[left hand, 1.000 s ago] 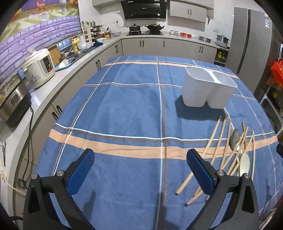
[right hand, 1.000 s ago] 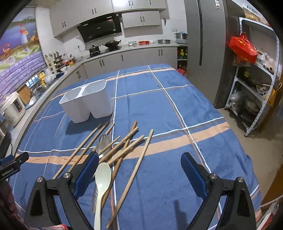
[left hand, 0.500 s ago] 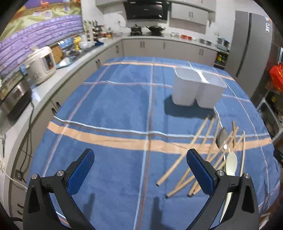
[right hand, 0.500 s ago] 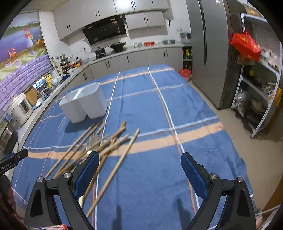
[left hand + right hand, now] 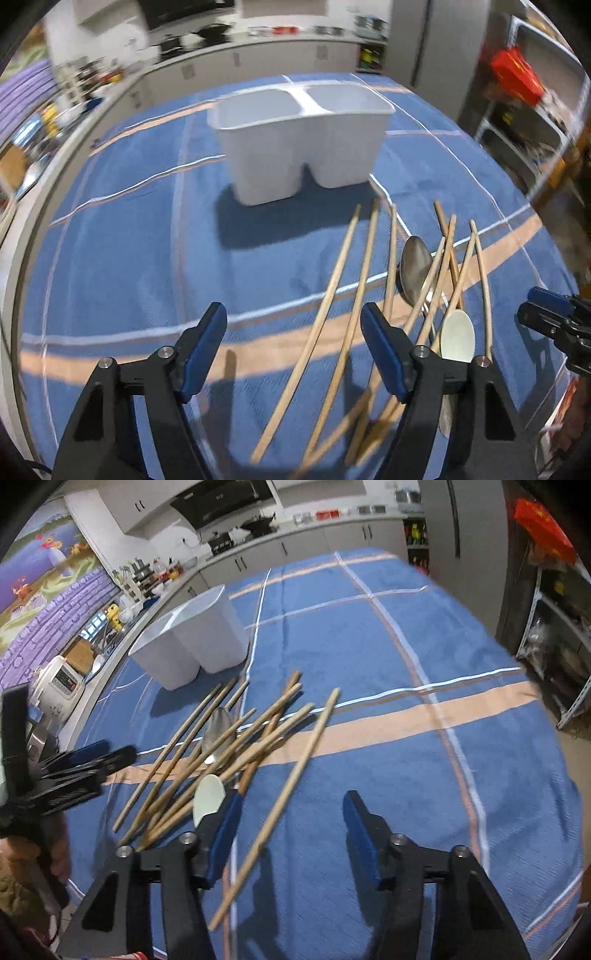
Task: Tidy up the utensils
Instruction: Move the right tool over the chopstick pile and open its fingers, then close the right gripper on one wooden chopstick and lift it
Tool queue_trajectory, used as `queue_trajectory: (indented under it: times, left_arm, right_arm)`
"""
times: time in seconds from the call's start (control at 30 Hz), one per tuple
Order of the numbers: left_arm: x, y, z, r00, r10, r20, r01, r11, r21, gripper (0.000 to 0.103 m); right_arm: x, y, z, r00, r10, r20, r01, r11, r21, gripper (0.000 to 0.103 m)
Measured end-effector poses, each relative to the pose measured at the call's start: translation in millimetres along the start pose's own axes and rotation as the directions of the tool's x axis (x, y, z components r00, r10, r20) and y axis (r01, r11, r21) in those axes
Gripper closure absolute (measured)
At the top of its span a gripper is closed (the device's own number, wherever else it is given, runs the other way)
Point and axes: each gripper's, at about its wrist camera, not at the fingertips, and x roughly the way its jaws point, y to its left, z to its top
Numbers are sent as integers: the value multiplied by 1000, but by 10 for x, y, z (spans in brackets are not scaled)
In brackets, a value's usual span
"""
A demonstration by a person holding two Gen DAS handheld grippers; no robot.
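Several wooden chopsticks [image 5: 365, 258] [image 5: 310, 738] lie crossed in a loose pile on the blue plaid tablecloth [image 5: 129, 240] [image 5: 369, 646], over a metal spoon [image 5: 415, 266] [image 5: 218, 727] and a white spoon [image 5: 458, 336] [image 5: 208, 797]. Behind them stands an empty white two-compartment holder [image 5: 295, 147] [image 5: 192, 642]. My left gripper [image 5: 293, 310] [image 5: 85, 764] hovers over the pile's left side. Its jaws are closing, with two chopsticks lying below the gap, untouched. My right gripper [image 5: 293, 797] [image 5: 546, 314] is also closing, astride the lone rightmost chopstick without pressing it.
A kitchen counter with a rice cooker [image 5: 61, 679] runs along the table's left side. A tall fridge [image 5: 461, 524] and a metal shelf [image 5: 554, 646] stand to the right. A hand [image 5: 55, 853] holds the left gripper.
Both grippers have come down toward the pile and their jaws have narrowed. The left one swung right, so the holder and chopsticks now lie straight ahead.
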Motion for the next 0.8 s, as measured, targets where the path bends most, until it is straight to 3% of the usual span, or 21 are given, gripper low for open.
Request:
queue_trajectory:
  times: [0.27, 0.5, 0.53, 0.57, 0.63, 0.7, 0.8]
  left_arm:
    - [522, -10, 297, 992, -90, -85, 95, 994, 59, 54]
    - [683, -185, 479, 989, -119, -92, 131, 982, 135, 55]
    - [696, -213, 495, 990, -106, -90, 119, 982, 146, 60]
    - [700, -222, 506, 993, -88, -84, 100, 983, 151, 78]
    - [708, -203, 547, 993, -74, -92, 85, 989, 119, 97]
    - [723, -151, 565, 991, -90, -100, 96, 993, 66, 97]
    - [694, -30, 521, 992, -79, -102, 79, 997, -2, 97]
  right_arm:
    - [350, 109, 172, 988, -145, -53, 144, 989, -32, 49]
    - [480, 206, 269, 967, -247, -64, 242, 967, -77, 54]
    - [489, 225, 274, 963, -261, -63, 255, 963, -86, 59]
    - [497, 246, 278, 958, -281, -60, 274, 957, -99, 65]
    - [507, 270, 288, 949, -309, -53, 301, 946, -124, 78]
    - [503, 265, 302, 952, -299, -57, 290, 948, -127, 90]
    - [473, 180, 315, 963, -259, -77, 249, 961, -124, 94]
